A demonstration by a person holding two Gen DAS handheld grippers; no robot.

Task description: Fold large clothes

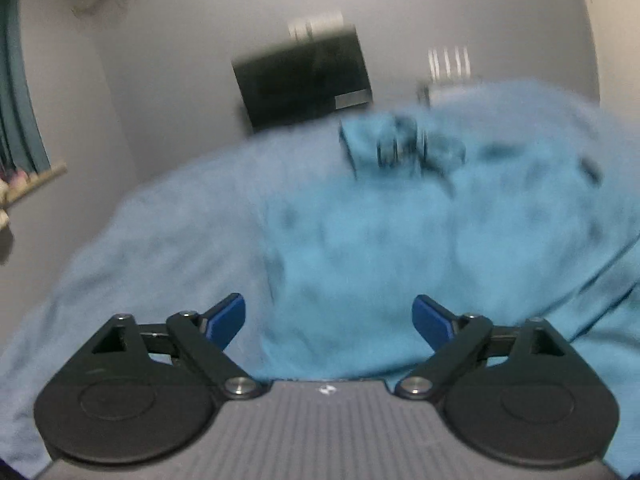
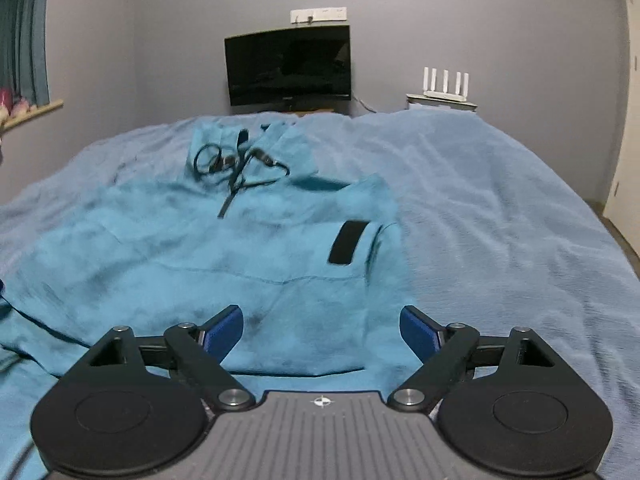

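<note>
A large turquoise fleece pullover (image 2: 240, 248) lies spread on the bed, collar and black drawcords (image 2: 236, 160) at the far end, a black chest patch (image 2: 347, 242) on its right side. It also fills the blurred left wrist view (image 1: 380, 240). My right gripper (image 2: 322, 330) is open and empty, hovering over the garment's near hem. My left gripper (image 1: 328, 322) is open and empty above the garment's left part.
The bed is covered by a pale blue blanket (image 2: 500, 208). A dark monitor (image 2: 288, 66) stands against the far wall, a white router (image 2: 446, 86) on a stand to its right. Curtains (image 2: 24, 32) and a window ledge are at left.
</note>
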